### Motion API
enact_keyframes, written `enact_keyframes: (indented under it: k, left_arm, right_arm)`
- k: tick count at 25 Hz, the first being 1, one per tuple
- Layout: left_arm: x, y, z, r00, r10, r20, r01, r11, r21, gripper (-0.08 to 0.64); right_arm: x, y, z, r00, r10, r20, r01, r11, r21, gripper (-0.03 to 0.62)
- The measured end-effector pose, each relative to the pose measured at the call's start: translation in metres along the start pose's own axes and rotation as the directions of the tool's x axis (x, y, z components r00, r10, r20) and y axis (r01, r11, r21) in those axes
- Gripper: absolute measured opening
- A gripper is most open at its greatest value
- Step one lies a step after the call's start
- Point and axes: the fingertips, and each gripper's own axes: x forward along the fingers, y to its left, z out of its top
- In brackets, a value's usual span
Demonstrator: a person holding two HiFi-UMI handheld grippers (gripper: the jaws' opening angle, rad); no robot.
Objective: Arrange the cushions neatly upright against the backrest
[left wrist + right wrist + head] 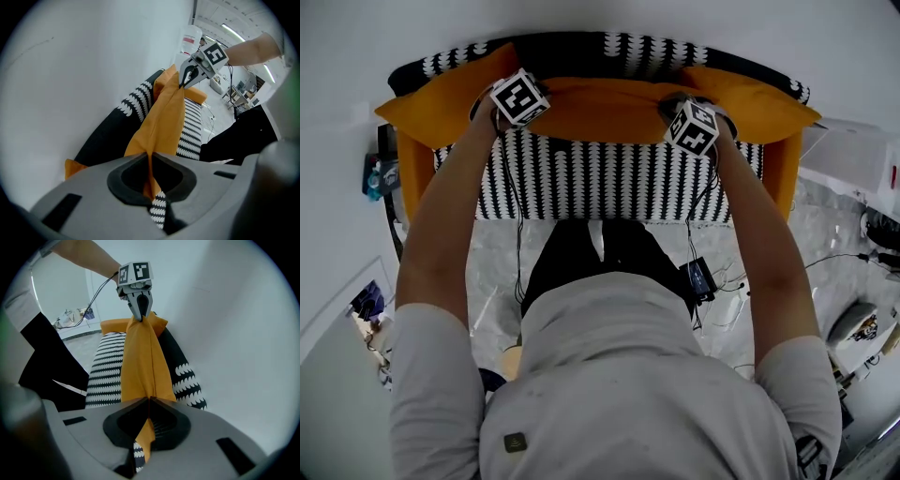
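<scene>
The left gripper (pixel 151 180) has its jaws shut tight on the upper edge of a flat orange fabric cushion (pixel 164 117). A thin fold of the cloth is pinched between the dark pads. The right gripper (pixel 147 420) has its jaws closed just as tightly on the same edge further along. The cushion is stretched taut from one gripper to the other.

In the head view this cushion is the middle one of three. It is held over the back of a small sofa whose seat (pixel 600 183) has a black-and-white scalloped pattern. The patterned backrest (pixel 619 52) lies just behind the cushion and stands against a white wall (pixel 600 14). I cannot tell whether the cushion's lower edge touches the seat.

A second orange cushion (pixel 441 103) lies tilted at the left end and a third orange cushion (pixel 755 98) at the right end. Each overlaps an end of the held one. Orange side panels (pixel 414 173) close in the seat.

The person's black trousers (pixel 600 258) are right in front of the sofa. Thin black cables (pixel 705 202) run down from the right gripper to a small black box (pixel 698 277). A blue object (pixel 380 176) sits on the pale floor (pixel 825 234) left of the sofa.
</scene>
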Motion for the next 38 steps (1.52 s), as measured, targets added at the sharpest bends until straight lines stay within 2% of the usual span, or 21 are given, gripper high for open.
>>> enact_keyframes:
  k: [5, 13, 21, 29, 33, 38]
  left_arm:
    - [0.014, 0.018, -0.009, 0.999, -0.003, -0.037, 0.002, 1.000, -0.018, 0.029]
    - [0.027, 0.035, -0.012, 1.000, -0.013, -0.023, 0.012, 0.999, -0.043, 0.029]
    - [0.018, 0.052, -0.019, 0.999, -0.025, -0.033, 0.023, 0.998, -0.064, 0.029]
    - [0.027, 0.057, -0.018, 1.000, -0.020, -0.009, 0.020, 0.995, -0.096, 0.029]
    - [0.032, 0.053, -0.020, 1.000, -0.025, -0.005, 0.024, 0.994, -0.110, 0.031]
    - [0.037, 0.051, -0.021, 1.000, 0.001, -0.003, -0.002, 0.994, -0.108, 0.048]
  right_arm:
    - [0.016, -0.015, 0.007, 1.000, 0.006, -0.002, -0.006, 1.000, -0.019, 0.032]
    - [0.043, -0.029, 0.006, 1.000, 0.006, -0.025, -0.007, 1.000, -0.022, 0.032]
    - [0.044, -0.046, 0.027, 1.000, -0.006, -0.026, 0.005, 0.998, -0.058, 0.032]
    - [0.056, -0.051, 0.022, 1.000, -0.017, -0.013, 0.017, 1.000, -0.008, 0.032]
    - [0.063, -0.048, 0.017, 0.999, -0.021, -0.027, 0.021, 1.000, -0.013, 0.034]
    - [0.069, -0.046, 0.014, 0.998, -0.049, -0.026, 0.050, 0.999, 0.008, 0.046]
